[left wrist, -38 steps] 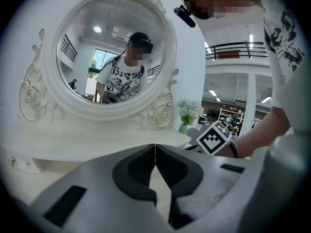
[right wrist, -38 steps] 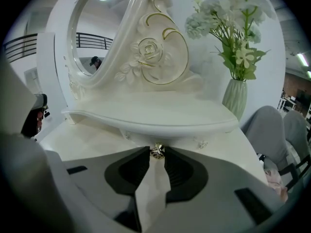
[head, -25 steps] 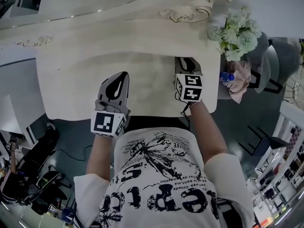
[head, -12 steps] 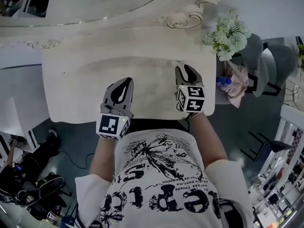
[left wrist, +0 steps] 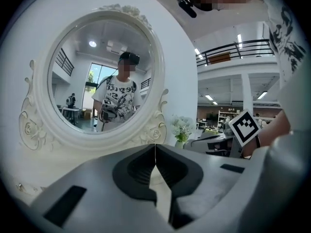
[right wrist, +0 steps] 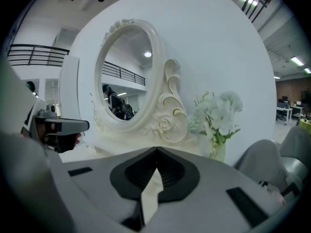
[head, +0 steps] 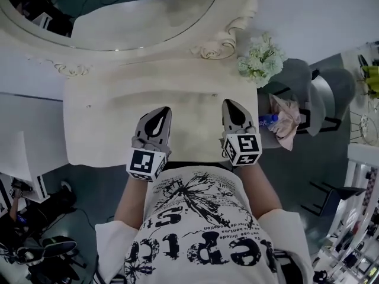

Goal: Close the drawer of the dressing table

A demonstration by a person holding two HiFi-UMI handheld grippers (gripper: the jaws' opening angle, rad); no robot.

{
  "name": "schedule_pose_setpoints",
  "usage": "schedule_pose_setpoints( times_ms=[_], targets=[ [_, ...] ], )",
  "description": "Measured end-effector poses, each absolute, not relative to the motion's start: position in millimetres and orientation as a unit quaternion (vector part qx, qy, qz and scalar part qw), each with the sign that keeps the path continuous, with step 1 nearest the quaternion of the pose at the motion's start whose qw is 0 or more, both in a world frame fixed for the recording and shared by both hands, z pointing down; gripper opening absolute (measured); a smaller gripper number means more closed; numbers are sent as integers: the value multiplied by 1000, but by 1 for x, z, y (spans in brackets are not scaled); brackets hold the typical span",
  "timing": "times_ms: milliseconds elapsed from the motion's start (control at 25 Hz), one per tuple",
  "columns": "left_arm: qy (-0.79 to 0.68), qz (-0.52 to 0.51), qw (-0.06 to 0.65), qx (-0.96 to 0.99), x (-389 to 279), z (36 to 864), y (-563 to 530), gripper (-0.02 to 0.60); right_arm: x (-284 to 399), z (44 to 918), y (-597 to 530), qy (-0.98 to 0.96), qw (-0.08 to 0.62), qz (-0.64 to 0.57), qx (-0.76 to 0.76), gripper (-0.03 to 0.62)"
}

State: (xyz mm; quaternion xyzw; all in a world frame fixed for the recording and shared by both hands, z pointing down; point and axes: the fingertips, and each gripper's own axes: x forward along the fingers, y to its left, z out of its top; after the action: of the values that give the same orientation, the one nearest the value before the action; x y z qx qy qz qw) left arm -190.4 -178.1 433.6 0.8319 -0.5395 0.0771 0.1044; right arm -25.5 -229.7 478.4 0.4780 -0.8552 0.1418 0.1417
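From the head view, my left gripper [head: 164,110] and right gripper [head: 230,105] hang side by side over the near half of the dressing table [head: 100,120]. Both point away from me toward the oval mirror [head: 136,22] beyond their tips. Each pair of jaws comes to a single closed point, with nothing between. The table's near edge runs just under the rear of both grippers, by their marker cubes [head: 146,164]. I cannot make out the drawer apart from that edge from up here. A bunch of pale flowers [head: 260,61] stands ahead and to the right of my right jaws. A grey chair [head: 314,93] sits further right, off the table's end.

In the left gripper view, my left jaws are shut. Their tips meet along one thin line, and only pale tabletop shows through the gap lower down. The mirror rises straight ahead and slightly left, with my reflection in it. The flowers and my right gripper's cube lie off to the right.

In the right gripper view, my right jaws are pressed together at the tips and grip nothing. The mirror stands ahead and to the left of them, the flowers ahead to the right. My left gripper shows at the far left. The drawer lies below what this view takes in.
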Motion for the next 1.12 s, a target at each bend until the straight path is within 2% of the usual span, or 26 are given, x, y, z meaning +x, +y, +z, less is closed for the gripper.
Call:
schedule_pose_setpoints(
  times_ms=[440, 1120],
  targets=[
    [-536, 43, 49, 842, -189, 364, -186, 20, -41, 365, -222, -887, 41, 41, 459, 17],
    [-533, 37, 36, 844, -183, 346, -184, 18, -45, 357, -211, -890, 41, 35, 453, 16]
  ],
)
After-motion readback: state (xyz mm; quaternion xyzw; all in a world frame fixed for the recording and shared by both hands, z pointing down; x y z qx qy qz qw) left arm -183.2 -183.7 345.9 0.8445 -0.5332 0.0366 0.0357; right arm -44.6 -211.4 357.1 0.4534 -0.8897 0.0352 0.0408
